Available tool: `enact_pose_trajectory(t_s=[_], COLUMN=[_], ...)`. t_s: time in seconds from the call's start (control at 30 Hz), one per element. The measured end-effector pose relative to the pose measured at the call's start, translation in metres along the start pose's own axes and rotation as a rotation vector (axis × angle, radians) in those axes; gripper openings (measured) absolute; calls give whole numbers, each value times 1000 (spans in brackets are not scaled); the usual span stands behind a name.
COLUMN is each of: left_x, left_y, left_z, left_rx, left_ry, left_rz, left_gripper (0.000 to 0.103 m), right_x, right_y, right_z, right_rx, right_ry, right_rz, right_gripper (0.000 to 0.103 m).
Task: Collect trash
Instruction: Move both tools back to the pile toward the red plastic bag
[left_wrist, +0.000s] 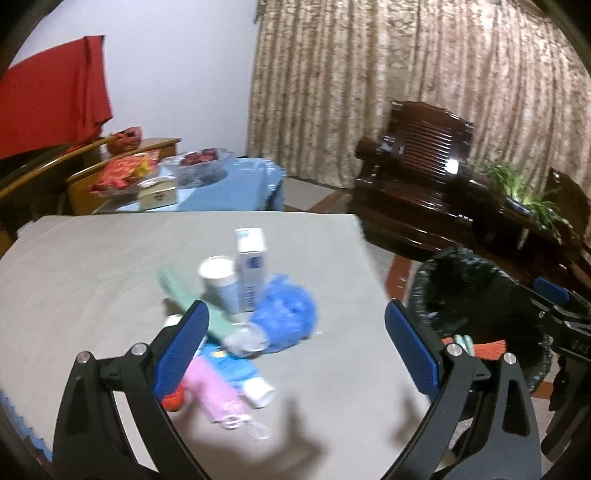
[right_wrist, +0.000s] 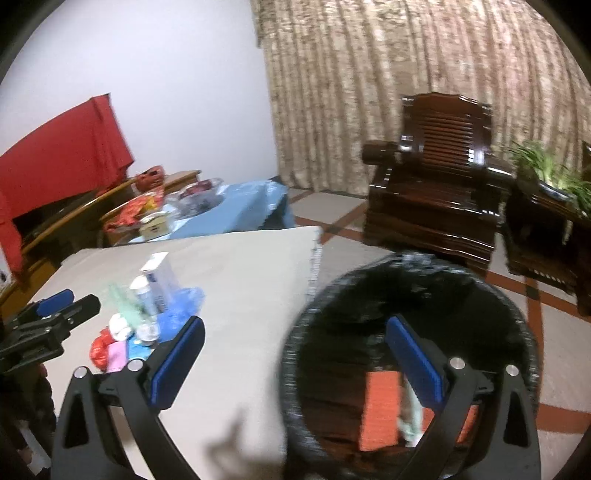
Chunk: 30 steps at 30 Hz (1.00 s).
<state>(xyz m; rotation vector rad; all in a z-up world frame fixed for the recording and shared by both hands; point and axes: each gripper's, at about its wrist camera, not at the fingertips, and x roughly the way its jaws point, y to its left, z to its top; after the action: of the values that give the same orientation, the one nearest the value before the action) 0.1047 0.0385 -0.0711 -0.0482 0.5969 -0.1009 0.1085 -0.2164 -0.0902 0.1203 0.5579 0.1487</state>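
Left gripper (left_wrist: 295, 339): I read its fingers as wide apart, nothing between them, poised over the table (left_wrist: 92, 266). Right gripper (right_wrist: 295, 350): fingers likewise apart and empty, over the bin (right_wrist: 517, 325) standing just beside the table edge. Inside the bin, orange and pale items show, blurred and partly hidden by the right finger. The trash pile sits mid-table: pink pack (left_wrist: 216, 393), white tube (left_wrist: 258, 391), a red scrap half hidden behind the left finger, blue bag (left_wrist: 288, 314), green wrapper (left_wrist: 184, 291), paper cup (left_wrist: 219, 280), white carton (left_wrist: 251, 266) upright. Motion blur softens labels; I cannot read them. Beyond, a dark wooden chair (right_wrist: 439, 173).
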Motion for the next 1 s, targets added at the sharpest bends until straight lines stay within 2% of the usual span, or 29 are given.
enact_pose_trajectory(t_s=[0.2,0.5,0.7,0.83,1.0], left_x=[-3,6,21,37,55], left_y=[44,96,118,126,132], left_z=[-11,-35,-56,-68,-78], left_rx=[-45,-98,-122,-135,-153], left_ry=[10,59,111,157,203], left_rz=[69,159,191,198,192], left_gripper=[93,93,93,85,81], right_x=[24,63,82,95,102], right_y=[43,82,95,102,109], right_z=[-8,-23,-32,-42,-50], right_rx=[-41,-78,-96,-101,-126], right_ry=[9,63,100,143,168], right_rz=[65,92,110,124,136], right_gripper=[97,96,91,86,82])
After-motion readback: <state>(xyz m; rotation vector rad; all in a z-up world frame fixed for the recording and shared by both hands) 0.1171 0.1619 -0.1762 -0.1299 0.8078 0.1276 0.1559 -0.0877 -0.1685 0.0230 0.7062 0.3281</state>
